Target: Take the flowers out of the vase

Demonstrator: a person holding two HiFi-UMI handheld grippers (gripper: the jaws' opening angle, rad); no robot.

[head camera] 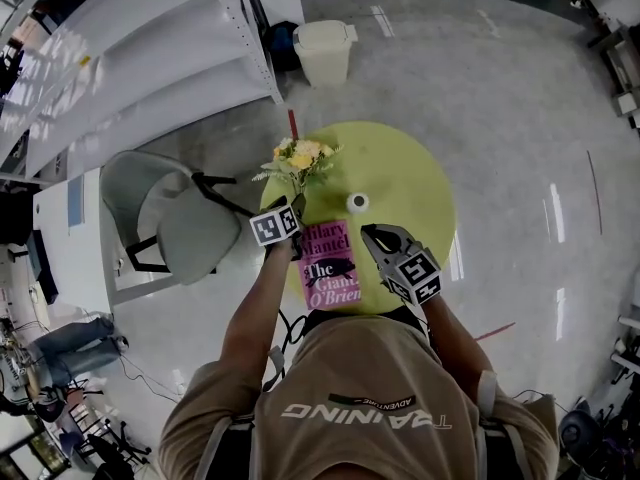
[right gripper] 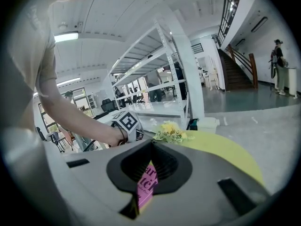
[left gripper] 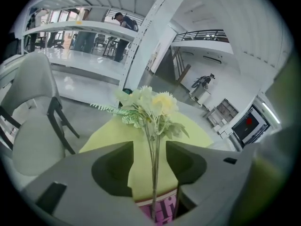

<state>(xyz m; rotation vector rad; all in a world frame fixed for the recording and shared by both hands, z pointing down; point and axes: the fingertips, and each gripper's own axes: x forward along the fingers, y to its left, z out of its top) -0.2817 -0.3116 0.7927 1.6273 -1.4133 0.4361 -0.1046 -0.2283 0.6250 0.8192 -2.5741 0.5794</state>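
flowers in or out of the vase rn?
Out. The flowers lie on the table, apart from the white vase; their stems run between the open jaws of the left gripper.

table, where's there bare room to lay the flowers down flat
Bare: the table right of the vase, out to its rim, and the far strip beyond the vase. Crowded: the near left, where the book lies and the flowers sit between the open jaws of the left gripper; the right gripper hovers over the near edge beside the book.
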